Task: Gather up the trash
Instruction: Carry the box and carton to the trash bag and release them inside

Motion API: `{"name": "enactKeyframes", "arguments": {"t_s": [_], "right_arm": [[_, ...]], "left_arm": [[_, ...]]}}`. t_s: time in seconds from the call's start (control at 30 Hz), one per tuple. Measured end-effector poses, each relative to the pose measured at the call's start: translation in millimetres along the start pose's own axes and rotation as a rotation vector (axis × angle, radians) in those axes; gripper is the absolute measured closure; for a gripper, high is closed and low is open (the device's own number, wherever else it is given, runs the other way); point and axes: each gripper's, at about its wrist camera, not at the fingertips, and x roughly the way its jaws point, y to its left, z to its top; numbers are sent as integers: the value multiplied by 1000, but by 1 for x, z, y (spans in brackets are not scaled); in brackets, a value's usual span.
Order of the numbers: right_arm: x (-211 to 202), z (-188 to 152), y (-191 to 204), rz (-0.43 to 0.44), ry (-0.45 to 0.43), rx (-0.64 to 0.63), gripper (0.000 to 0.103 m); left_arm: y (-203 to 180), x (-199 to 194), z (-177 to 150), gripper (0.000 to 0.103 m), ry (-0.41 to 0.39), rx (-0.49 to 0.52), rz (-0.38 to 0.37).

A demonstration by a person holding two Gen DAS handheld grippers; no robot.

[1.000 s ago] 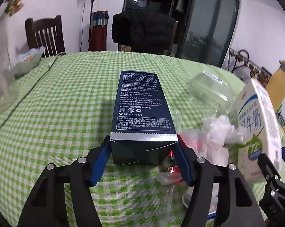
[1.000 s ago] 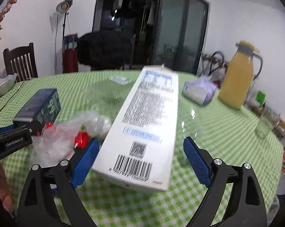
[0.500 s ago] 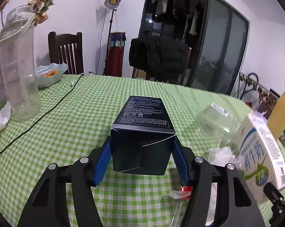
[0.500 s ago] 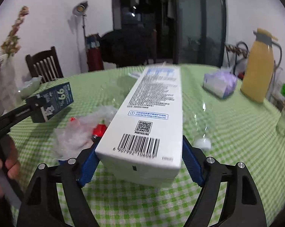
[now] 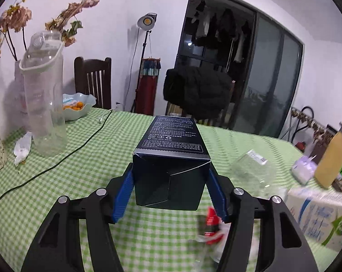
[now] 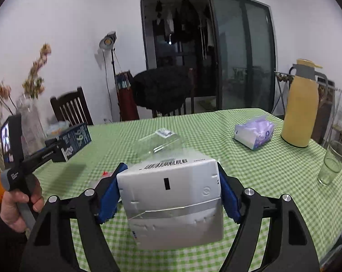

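trash in both grippers, lifted clear of the desk.

the left gripper (image 5: 169,187) had its pads pressed on the sides of a dark box (image 5: 171,158), held above the green checked desk (image 5: 84,165). the right gripper (image 6: 169,193) was closing its jaws on a white milk carton (image 6: 173,201), pads against both sides, also raised. a clear plastic tub (image 6: 159,144) and a red-and-clear wrapper (image 5: 210,226) lay on the desk between them. the step in hand looked like carrying the first two pieces away; no bin showed, so the next move called for finding one, keeping both grips firm, then coming back for the tub and wrapper.
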Motion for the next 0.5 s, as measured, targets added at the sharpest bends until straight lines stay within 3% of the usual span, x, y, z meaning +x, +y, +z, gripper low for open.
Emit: {"name": "enactKeyframes", "arguments": {"t_s": [0.17, 0.33, 0.5], "right_arm": [[-28, 13, -24, 11, -65, 39, 31], [-57, 23, -48, 14, -120, 78, 31], [-82, 29, -76, -37, -179, 110, 31]], "left_arm": [[-32, -40, 14, 45, -60, 43, -32], [-75, -71, 18, 45, -81, 106, -115], [-114, -89, 12, 45, -66, 144, -213]]}}
